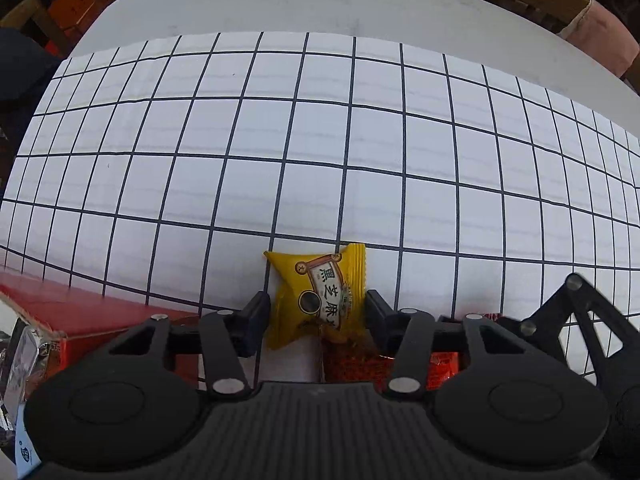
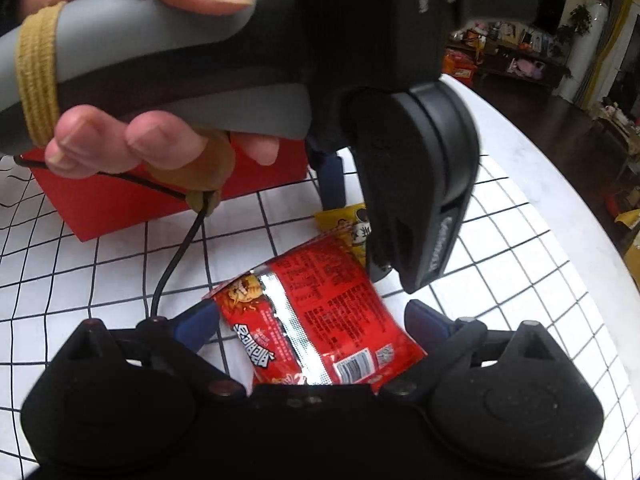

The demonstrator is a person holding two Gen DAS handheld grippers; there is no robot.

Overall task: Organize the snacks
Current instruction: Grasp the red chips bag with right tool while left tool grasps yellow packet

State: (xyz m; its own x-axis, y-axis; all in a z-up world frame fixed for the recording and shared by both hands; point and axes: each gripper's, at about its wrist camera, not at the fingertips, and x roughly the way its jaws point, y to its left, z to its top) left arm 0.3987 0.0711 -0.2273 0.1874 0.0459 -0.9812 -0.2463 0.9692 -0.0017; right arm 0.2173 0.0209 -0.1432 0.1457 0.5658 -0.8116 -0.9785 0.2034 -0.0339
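Observation:
A yellow snack packet (image 1: pixel 320 300) sits between the fingers of my left gripper (image 1: pixel 316 316), which are closed against its sides. It peeks out in the right wrist view (image 2: pixel 352 224) behind the left gripper's body. A red noodle packet (image 2: pixel 316 320) lies on the grid cloth between the wide-apart fingers of my right gripper (image 2: pixel 312 324), which is open around it without touching. The red packet's edge shows under the left gripper (image 1: pixel 356 360). A red box (image 2: pixel 120 200) stands at the back left; it also shows in the left wrist view (image 1: pixel 60 308).
The white grid cloth (image 1: pixel 320 140) covers a round white table (image 2: pixel 560 184). The person's hand (image 2: pixel 132 136) holds the left gripper, with a black cable (image 2: pixel 176 256) hanging down. Silver packets (image 1: pixel 20 360) lie in the red box. Chairs stand beyond the table edge.

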